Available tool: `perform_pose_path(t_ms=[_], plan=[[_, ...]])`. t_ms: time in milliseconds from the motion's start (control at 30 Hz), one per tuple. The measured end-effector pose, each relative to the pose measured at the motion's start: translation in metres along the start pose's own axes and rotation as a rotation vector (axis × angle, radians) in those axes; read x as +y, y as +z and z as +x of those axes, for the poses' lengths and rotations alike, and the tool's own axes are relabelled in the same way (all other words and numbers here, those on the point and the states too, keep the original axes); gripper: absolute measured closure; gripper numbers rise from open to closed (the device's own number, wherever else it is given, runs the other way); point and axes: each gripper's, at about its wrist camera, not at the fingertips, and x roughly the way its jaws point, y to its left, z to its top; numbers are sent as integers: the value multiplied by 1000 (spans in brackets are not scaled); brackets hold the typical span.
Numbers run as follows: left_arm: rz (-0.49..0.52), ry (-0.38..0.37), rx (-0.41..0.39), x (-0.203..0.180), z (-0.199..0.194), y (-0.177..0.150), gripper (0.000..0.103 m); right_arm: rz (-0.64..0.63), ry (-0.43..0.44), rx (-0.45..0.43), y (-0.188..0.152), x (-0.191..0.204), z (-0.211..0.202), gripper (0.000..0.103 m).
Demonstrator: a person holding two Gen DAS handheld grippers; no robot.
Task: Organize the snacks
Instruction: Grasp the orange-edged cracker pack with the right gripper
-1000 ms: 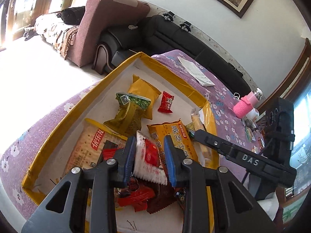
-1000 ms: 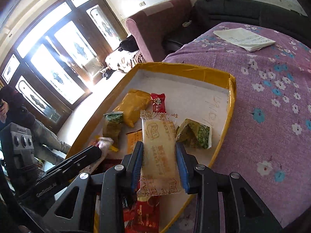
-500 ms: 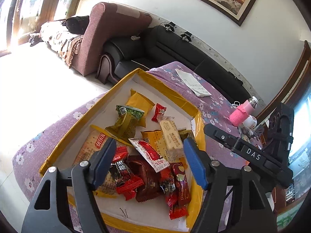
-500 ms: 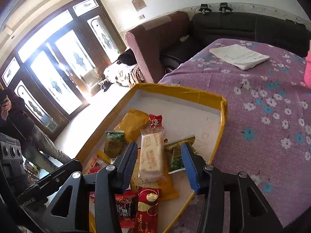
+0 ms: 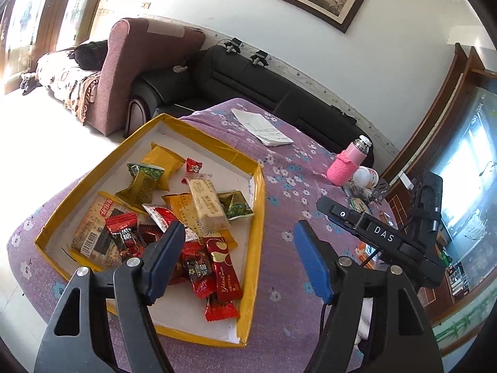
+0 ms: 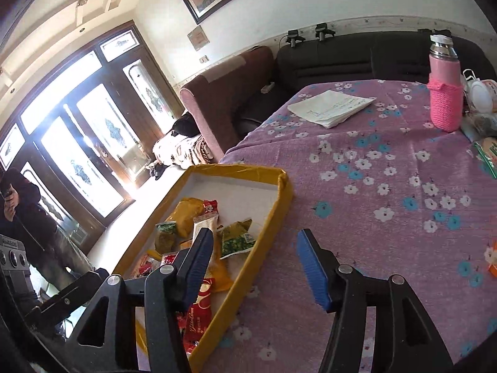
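Two claws hang above a worktop [image 5: 279,161] covered in a purple cloth with small flowers, and both are spread wide with nothing between their blue pads. Left claw [image 5: 239,258] sits over the near right corner of a shallow tray [image 5: 257,205] with yellow walls and a white floor; its left pad overlaps the heap of snacks, its right pad is over bare cloth. Right claw [image 6: 253,267] straddles the tray's right wall, one pad over the wrappers and the other over the cloth.

All the snacks lie loose inside the tray. Near the front is a pile of red wrappers [image 5: 217,267], one of them a long red sachet with gold print. Left of them lies a flat cracker packet [image 5: 93,233]. A pale wafer bar [image 5: 208,205] rests on an orange packet in the middle, with a green triangular pack [image 5: 236,205] touching its right side. Farther back sit another green pack [image 5: 143,183], a yellow pouch [image 5: 164,161] and a small red sweet [image 5: 192,166].

Well beyond the tray, a folded paper [image 6: 332,108] lies on the cloth. At the far right stands a pink flask [image 6: 444,93] in a knitted sleeve, upright, with a white jar [image 6: 481,93] just beside it. Behind the worktop are a black sofa [image 5: 248,80] and a maroon armchair [image 5: 124,71].
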Motion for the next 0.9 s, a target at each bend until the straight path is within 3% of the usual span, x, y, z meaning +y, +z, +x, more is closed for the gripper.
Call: perform_pose_path(t_ms=[500,733,900], plan=[[76,-51,30,-40,0,-12,31,94,-73,-38,-15,-65,-36,44],[106,-91,44,-56,2,-17,31,217,-169,-108,-14,-138,-85,44],[129,-127,92,-70,18,-28,31,307,-293,-170,-10,-200,-133,40]])
